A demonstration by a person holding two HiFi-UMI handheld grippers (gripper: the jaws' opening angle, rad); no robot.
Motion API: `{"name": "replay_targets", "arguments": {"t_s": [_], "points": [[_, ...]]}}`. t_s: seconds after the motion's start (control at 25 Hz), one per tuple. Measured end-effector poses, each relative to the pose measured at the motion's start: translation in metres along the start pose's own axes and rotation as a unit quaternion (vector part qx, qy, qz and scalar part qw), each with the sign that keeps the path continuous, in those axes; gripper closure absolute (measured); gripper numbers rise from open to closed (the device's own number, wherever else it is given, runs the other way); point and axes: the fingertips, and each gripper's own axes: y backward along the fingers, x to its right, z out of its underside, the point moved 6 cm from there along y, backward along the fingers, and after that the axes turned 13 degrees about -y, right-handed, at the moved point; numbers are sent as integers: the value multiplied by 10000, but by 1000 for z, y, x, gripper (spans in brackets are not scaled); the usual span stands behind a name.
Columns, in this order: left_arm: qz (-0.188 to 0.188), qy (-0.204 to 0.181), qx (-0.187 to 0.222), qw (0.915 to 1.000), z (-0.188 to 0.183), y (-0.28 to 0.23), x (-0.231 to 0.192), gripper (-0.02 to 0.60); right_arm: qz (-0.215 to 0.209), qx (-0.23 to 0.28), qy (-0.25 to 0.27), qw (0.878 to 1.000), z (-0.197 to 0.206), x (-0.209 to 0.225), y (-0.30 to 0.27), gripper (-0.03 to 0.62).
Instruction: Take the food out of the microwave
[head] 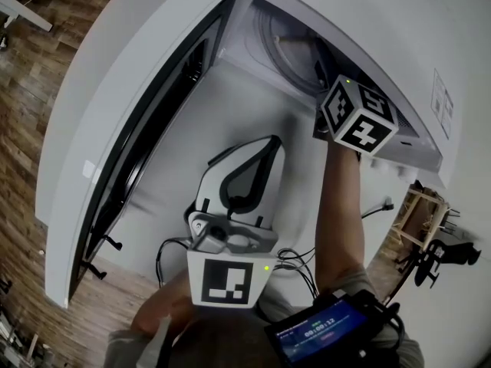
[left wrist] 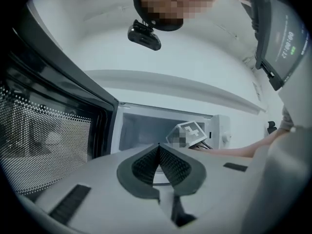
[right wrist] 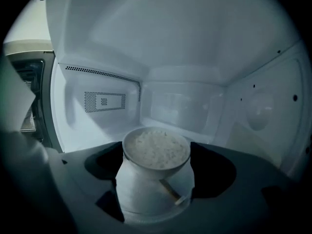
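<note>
A white bowl of rice (right wrist: 156, 150) stands inside the open microwave (right wrist: 180, 101), on its floor. My right gripper (right wrist: 158, 161) is reached into the cavity and stands open, one jaw on each side of the bowl, dark gaps showing beside it. In the head view only its marker cube (head: 357, 115) shows at the cavity mouth; the bowl is hidden there. My left gripper (head: 270, 142) is shut with nothing in it and hangs in front of the microwave, pointing at the opening. In the left gripper view its fingertips (left wrist: 159, 146) meet.
The microwave door (head: 138, 129) swings wide open to the left, its mesh window (left wrist: 44, 130) close by my left gripper. Cables (head: 299, 263) trail below the grippers. A wrist screen (head: 322, 332) sits on the right forearm. Wooden floor (head: 31, 75) lies at the left.
</note>
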Motion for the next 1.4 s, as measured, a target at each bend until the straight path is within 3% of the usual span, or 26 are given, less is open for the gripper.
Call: {"name": "replay_targets", "arguments": {"t_s": [0.84,1.4], "points": [[170,-88,95,9998,-14,13,12,577,-241,61,161,9996,29,-25,61,152],[280,-185,132,9994,-23,21,2,577,-466,67,-17,9989,21,-30,46,115]]}}
